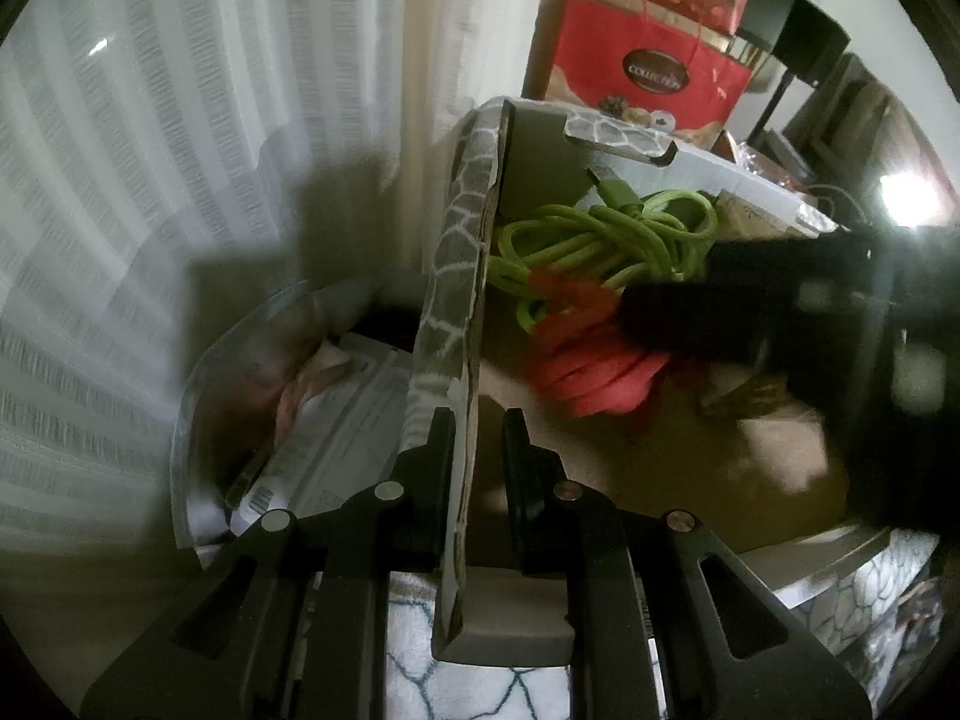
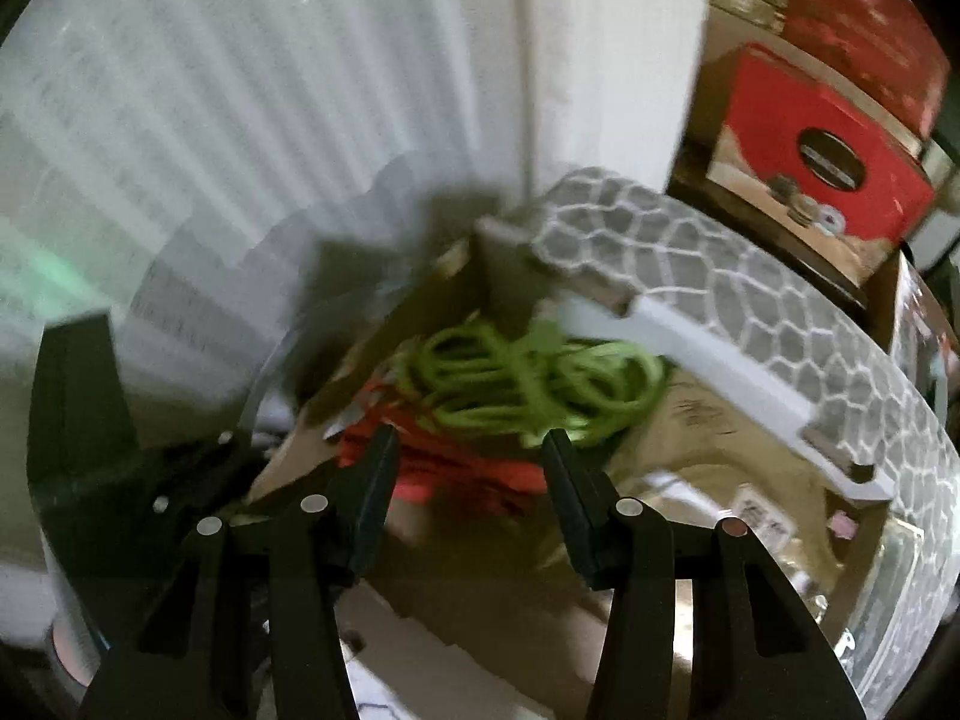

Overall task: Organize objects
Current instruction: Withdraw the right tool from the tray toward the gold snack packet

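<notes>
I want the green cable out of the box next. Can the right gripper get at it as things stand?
Probably yes. The right gripper is open just above the green cable, and the left gripper holds the box flap aside.

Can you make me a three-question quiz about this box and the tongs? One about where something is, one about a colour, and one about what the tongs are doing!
1. Where is the green cable?
A. Inside the box
B. On the curtain
C. In the red bag

2. What colour is the bundle beside the green cable?
A. Blue
B. Red
C. Yellow

3. What are the left tongs doing?
A. Hanging open over nothing
B. Holding the green cable
C. Pinching the box flap

Answers:
1. A, the cable lies coiled between the walls of the patterned box.
2. B, the red bundle lies against the green coils.
3. C, the box flap stands upright between the nearly closed left tongs.
</notes>
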`<state>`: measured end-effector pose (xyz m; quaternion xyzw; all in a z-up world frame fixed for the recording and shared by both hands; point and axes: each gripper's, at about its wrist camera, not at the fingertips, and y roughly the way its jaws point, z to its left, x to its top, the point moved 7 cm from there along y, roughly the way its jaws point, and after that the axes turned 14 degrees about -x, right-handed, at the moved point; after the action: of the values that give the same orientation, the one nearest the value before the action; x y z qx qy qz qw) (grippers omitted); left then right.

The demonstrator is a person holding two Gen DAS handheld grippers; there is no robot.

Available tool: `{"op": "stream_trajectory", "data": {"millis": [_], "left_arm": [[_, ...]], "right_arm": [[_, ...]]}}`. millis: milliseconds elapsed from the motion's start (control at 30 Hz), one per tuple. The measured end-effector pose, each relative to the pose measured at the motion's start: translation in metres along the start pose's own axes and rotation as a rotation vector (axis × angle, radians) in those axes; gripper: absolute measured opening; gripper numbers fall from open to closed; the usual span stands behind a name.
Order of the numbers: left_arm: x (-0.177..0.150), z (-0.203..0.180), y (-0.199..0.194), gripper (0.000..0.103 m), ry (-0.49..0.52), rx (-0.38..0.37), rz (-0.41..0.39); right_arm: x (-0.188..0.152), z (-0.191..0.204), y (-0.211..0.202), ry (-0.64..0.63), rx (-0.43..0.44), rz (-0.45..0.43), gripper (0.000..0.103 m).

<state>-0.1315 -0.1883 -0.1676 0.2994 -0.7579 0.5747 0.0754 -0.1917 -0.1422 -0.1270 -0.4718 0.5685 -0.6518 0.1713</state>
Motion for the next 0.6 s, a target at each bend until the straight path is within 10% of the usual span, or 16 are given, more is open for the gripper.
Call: {"op": "stream_trajectory", "data": {"millis": [600], "left_arm": [[0.001,0.003,-0.001,0.015,-0.004,-0.004,0.000]], "right_arm": [[-0.028,-0.076,-0.061,0.090,-0.052,-0.074,0.056]]}}
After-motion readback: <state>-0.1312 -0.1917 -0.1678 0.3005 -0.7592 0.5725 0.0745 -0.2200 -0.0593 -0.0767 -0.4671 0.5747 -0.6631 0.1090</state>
